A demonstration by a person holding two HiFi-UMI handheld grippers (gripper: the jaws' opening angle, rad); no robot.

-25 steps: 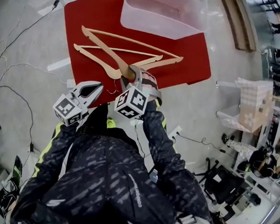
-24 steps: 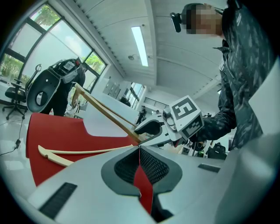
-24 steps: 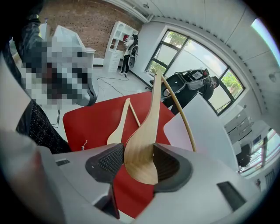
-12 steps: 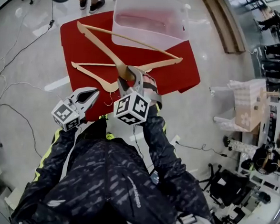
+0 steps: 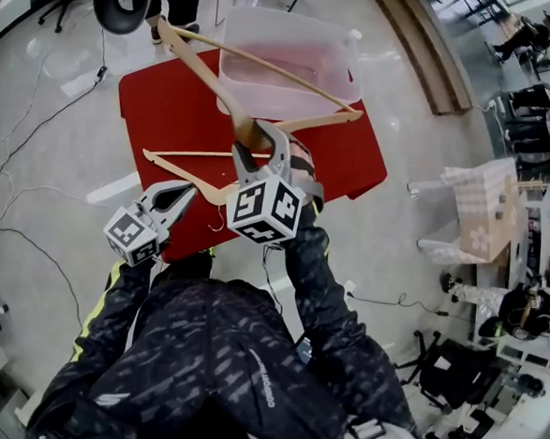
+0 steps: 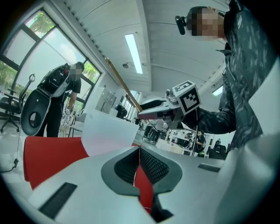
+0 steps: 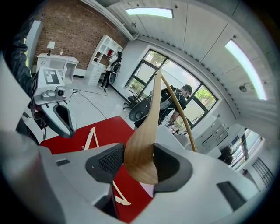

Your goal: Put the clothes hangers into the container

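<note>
1. Left gripper (image 5: 187,192): grey jaws pressed together, textured pads meeting, nothing between them.
2. Right gripper (image 5: 253,139): jaws spread wide, pinching the broad, rounded part of a smooth wooden hanger (image 5: 200,77), raised above the mat.
3. Second wooden hanger (image 5: 184,176): flat on the red mat (image 5: 170,113).
4. Translucent plastic container (image 5: 345,87): rectangular, at the mat's far edge, seemingly empty.

Container (image 5: 283,107) behind lying hanger (image 5: 180,173) — both on mat (image 5: 170,103)
</note>
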